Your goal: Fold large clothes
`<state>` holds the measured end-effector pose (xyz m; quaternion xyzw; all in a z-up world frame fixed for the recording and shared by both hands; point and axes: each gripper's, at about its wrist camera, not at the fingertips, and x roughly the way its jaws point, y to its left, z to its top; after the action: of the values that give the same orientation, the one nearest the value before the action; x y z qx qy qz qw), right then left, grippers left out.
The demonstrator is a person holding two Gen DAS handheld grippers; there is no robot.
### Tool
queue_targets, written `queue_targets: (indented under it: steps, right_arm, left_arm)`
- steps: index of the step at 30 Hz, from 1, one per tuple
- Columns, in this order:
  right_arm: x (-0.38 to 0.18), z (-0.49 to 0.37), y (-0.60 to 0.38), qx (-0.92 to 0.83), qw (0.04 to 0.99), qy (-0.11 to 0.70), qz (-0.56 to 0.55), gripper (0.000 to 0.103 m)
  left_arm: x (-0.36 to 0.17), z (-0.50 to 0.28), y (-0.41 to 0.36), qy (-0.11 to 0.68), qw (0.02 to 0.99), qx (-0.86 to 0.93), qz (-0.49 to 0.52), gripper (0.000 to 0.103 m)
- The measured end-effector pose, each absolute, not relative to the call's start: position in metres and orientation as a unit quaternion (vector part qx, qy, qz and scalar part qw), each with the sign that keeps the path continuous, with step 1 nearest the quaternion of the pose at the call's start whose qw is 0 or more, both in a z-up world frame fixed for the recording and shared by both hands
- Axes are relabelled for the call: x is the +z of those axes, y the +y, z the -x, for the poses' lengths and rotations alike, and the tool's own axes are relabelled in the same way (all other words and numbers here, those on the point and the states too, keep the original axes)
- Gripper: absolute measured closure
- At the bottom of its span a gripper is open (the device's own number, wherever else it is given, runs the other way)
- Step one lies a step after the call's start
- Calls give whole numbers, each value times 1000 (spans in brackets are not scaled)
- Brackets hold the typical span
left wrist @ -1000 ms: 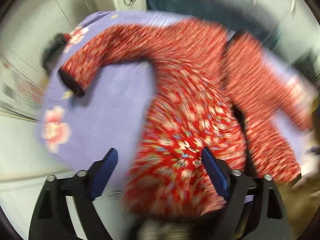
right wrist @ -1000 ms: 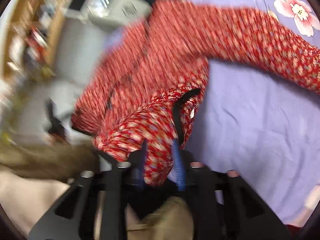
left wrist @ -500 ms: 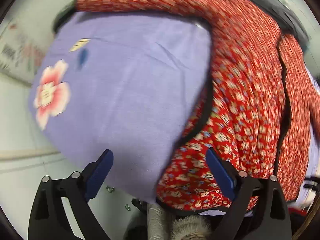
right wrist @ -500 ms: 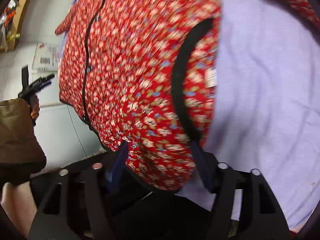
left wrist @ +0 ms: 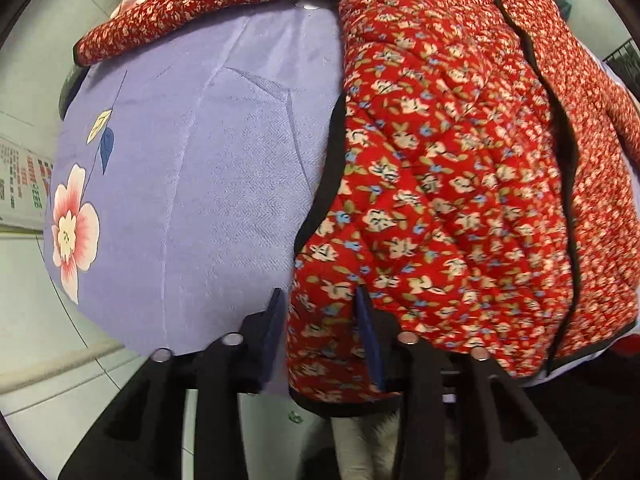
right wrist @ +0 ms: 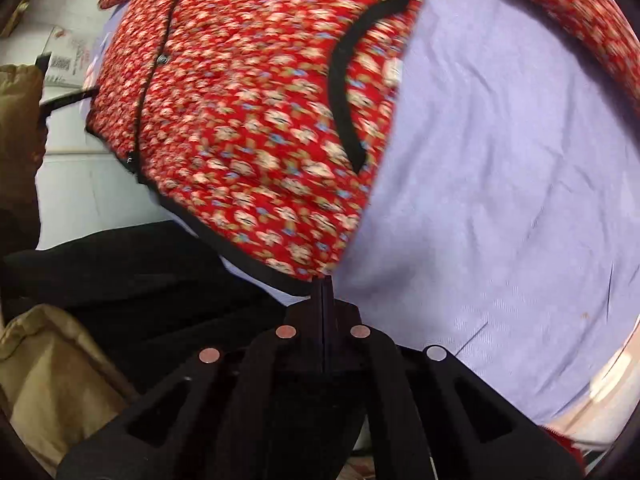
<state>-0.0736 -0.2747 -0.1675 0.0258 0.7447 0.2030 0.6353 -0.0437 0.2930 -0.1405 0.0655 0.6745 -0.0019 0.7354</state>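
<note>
1. A red floral jacket [left wrist: 460,184] lies spread on a lavender sheet [left wrist: 208,184] over the desk; only the left view shows the sheet's pink flower print [left wrist: 74,232].
2. Only the right view shows the jacket's snap buttons [right wrist: 162,59].
3. Left tongs [left wrist: 318,322] are clamped on the jacket's hem.
4. Right tongs [right wrist: 326,282] are pressed together, pinching the jacket's bottom corner.

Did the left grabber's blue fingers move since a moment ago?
Yes. The left gripper has closed inward: its fingers, which stood wide apart over the purple sheet, now pinch the red flowered jacket's hem.
</note>
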Motion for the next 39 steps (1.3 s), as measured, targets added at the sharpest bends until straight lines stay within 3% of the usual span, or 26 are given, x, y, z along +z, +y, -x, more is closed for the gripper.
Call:
queue_targets:
  steps: [1, 2, 3, 5, 6, 7, 8, 12, 16, 27, 39]
  right_arm:
    - [-169, 72, -282, 195, 645, 737, -44, 102]
    - [-170, 69, -288, 179, 656, 731, -58, 102]
    - [-170, 63, -294, 159, 663, 728, -71, 100]
    - [-167, 49, -314, 119, 679, 715, -120, 85]
    - [-163, 45, -322, 110, 686, 705, -144, 56]
    - [-156, 39, -334, 96, 699, 687, -174, 33]
    - [-150, 36, -346, 81, 712, 669, -198, 31]
    - [-145, 20, -379, 56, 719, 645, -253, 31]
    - [-150, 14, -391, 16, 725, 641, -252, 31]
    - [-174, -4, -377, 9, 711, 648, -272, 31]
    - [-176, -11, -514, -108, 729, 528, -422, 31]
  left_arm:
    - [-142, 42, 293, 673, 736, 13, -68, 40]
    - [-143, 39, 293, 671, 737, 34, -66, 32]
    - [-141, 35, 293, 668, 740, 47, -58, 29]
    - [-128, 26, 291, 649, 756, 73, -40, 25]
    - [-118, 22, 291, 634, 767, 91, -33, 24]
    - [-111, 19, 291, 625, 773, 103, -29, 22]
    - [-98, 13, 291, 609, 784, 120, -14, 19]
    - [-64, 3, 283, 569, 812, 119, 52, 15]
    - [-55, -9, 222, 562, 823, 79, 33, 14]
    - [-121, 17, 64, 625, 778, -54, 28, 13]
    - [-111, 6, 54, 622, 782, -22, 30, 11]
